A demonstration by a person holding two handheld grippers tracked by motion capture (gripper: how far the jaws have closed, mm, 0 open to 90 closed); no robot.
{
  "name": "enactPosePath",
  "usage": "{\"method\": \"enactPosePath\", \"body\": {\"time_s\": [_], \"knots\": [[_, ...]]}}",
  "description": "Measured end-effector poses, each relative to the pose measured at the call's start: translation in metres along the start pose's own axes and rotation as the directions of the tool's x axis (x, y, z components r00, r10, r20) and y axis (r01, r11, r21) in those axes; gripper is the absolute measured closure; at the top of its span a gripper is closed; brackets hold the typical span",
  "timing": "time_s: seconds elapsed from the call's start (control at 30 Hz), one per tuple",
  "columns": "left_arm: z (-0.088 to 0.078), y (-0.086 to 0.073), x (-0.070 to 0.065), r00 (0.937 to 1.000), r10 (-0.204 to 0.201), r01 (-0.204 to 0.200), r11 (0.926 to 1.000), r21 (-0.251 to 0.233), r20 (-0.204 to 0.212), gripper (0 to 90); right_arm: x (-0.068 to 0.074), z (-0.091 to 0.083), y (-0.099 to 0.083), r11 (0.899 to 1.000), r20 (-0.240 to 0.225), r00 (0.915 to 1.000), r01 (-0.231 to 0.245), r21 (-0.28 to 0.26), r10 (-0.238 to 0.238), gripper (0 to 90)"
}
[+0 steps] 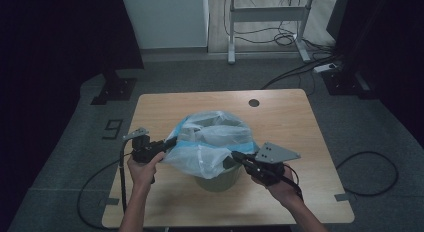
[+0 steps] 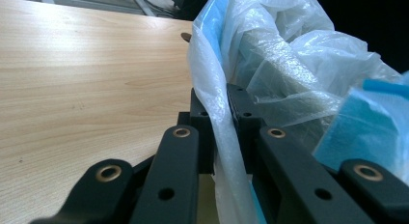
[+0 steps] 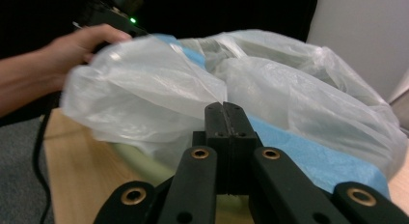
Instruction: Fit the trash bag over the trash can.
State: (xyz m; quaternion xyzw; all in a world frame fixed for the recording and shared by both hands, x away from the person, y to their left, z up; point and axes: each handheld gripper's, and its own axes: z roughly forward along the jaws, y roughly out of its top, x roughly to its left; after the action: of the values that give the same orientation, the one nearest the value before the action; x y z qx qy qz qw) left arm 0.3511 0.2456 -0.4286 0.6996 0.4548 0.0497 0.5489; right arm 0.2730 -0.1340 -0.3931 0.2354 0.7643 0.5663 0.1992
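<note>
The left hand-held gripper (image 1: 167, 142), left of centre in the high view, is clamped on a fold of the thin plastic bag (image 1: 212, 142); in the left gripper view the film is seen pinched between its black jaws. The right hand-held gripper (image 1: 235, 156), right of centre, is closed narrow at the opposite side of the bag; in the right gripper view its jaws stand together with the film's edge drawn to their tip, though whether film is truly caught there cannot be told. The bag, translucent white with a blue band, is draped over a pale green bin (image 1: 218, 179) standing low in the middle of the table (image 1: 300, 142); it is judged to be held at two opposite edges so that its mouth can be stretched over the bin's rim. The bag billows above the bin, hiding the rim. Bare wood is left on every side; the near edge of the table lies just below the bin, so the most open room lies toward the top of the frame, up to a small round hole (image 1: 254, 102).
</note>
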Motion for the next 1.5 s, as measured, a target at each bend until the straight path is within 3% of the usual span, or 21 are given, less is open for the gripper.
{"method": "enactPosePath", "body": {"time_s": [0.27, 0.5, 0.63, 0.73, 0.97, 1.17, 1.23, 1.33, 1.5], "knots": [[-0.002, -0.005, -0.003, 0.9997, 0.012, -0.012, 0.9997, 0.021, 0.019, 85.3, 0.019, -0.032, -0.025, 0.999, -0.095, 0.9955, 0.0, -0.038, -0.003, 89.2], [0.0, -0.009, -0.003, 0.9999, 0.015, -0.015, 0.9988, 0.046, 0.003, 86.6, 0.017, -0.02, -0.054, 0.998, -0.144, 0.9888, -0.03, 0.055, 0.038, 89.2], [0.0, -0.013, 0.003, 1.0, -0.002, 0.002, 0.9983, 0.059, 0.001, 86.7, 0.005, -0.006, -0.076, 0.989, -0.125, 0.9887, -0.066, 0.133, 0.083, 89.2], [0.001, -0.015, 0.004, 1.0, -0.009, 0.009, 0.9976, 0.069, 0.003, 86.5, -0.003, 0.003, -0.086, 0.983, -0.101, 0.988, -0.1, 0.155, 0.116, 89.2], [0.009, -0.018, 0.006, 0.9997, -0.021, 0.022, 0.9937, 0.11, -0.011, 86.6, -0.011, 0.023, -0.093, 0.973, -0.071, 0.9886, -0.116, 0.197, 0.132, 89.1], [0.015, -0.022, 0.012, 0.9986, -0.041, 0.046, 0.9883, 0.146, -0.032, 86.1, -0.016, 0.031, -0.102, 0.967, -0.056, 0.9862, -0.14, 0.215, 0.156, 89.0], [0.021, -0.026, 0.015, 0.9977, -0.055, 0.061, 0.9828, 0.174, -0.041, 85.9, -0.018, 0.033, -0.106, 0.964, -0.054, 0.9854, -0.146, 0.221, 0.161, 88.7], [0.027, -0.029, 0.015, 0.9974, -0.044, 0.055, 0.9755, 0.213, -0.056, 85.5, -0.018, 0.033, -0.113, 0.963, -0.052, 0.9837, -0.157, 0.221, 0.172, 86.6], [0.034, -0.03, 0.013, 0.998, -0.043, 0.052, 0.9721, 0.228, -0.047, 85.3, -0.02, 0.031, -0.117, 0.964, -0.047, 0.9822, -0.169, 0.204, 0.182, 85.1]]}}
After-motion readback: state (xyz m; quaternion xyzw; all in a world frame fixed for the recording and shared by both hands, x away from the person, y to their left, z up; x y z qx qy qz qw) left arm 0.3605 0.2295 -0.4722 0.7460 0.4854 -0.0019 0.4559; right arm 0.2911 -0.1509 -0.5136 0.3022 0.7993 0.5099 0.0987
